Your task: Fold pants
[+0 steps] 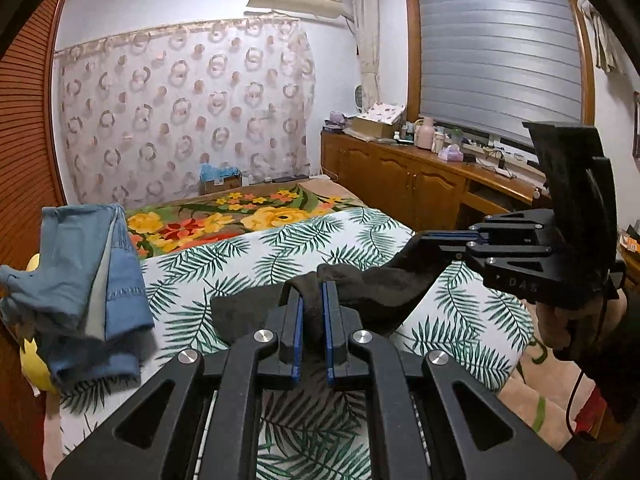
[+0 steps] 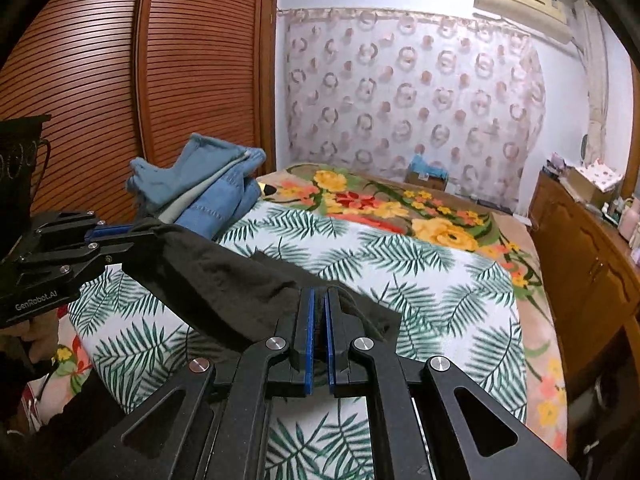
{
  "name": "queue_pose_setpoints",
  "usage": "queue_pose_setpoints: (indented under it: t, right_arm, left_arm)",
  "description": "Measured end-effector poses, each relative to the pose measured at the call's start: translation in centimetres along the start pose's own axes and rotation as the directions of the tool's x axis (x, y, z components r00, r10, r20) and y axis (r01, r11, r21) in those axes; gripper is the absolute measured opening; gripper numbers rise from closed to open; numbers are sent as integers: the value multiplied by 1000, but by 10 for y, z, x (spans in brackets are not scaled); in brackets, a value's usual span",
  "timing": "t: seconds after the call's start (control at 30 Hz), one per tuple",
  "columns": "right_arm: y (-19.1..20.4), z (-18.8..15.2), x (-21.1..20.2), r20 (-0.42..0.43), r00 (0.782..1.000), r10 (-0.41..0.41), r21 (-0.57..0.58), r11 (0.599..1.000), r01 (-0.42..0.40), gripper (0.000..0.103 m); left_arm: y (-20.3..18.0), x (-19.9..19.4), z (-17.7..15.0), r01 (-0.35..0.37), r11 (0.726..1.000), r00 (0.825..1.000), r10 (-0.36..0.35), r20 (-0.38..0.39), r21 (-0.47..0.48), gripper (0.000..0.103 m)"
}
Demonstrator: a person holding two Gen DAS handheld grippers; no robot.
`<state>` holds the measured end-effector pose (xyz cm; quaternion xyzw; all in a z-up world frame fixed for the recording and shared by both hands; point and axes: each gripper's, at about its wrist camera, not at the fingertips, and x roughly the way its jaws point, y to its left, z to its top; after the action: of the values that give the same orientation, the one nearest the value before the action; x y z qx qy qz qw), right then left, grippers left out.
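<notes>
Dark pants (image 1: 380, 284) hang stretched between my two grippers, low over the bed. In the left wrist view my left gripper (image 1: 313, 292) is shut on one bunched edge of the cloth. My right gripper (image 1: 424, 238), held by a hand at the right, pinches the other end. The right wrist view shows the same pants (image 2: 224, 280), with my right gripper (image 2: 319, 294) shut on a fold and my left gripper (image 2: 134, 232) clamped on the far end at the left. Part of the cloth sags onto the sheet.
The bed has a palm-leaf sheet (image 1: 260, 248) (image 2: 400, 260) and a floral blanket (image 1: 224, 216) beyond it. A pile of blue denim clothes (image 1: 88, 280) (image 2: 208, 188) lies at the bed's left edge, beside a louvred wardrobe (image 2: 120, 80). A wooden cabinet (image 1: 400, 176) runs along the right.
</notes>
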<state>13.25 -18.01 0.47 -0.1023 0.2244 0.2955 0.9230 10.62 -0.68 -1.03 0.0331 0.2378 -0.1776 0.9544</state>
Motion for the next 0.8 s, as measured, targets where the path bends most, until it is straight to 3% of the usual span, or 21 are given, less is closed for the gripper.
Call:
queue_pose_setpoints:
  t: [0.8]
  right_arm:
    - [13, -33, -7, -64, 997, 36, 50, 998, -33, 5]
  left_arm:
    - [-16, -6, -60, 57, 996, 993, -63, -95, -62, 9]
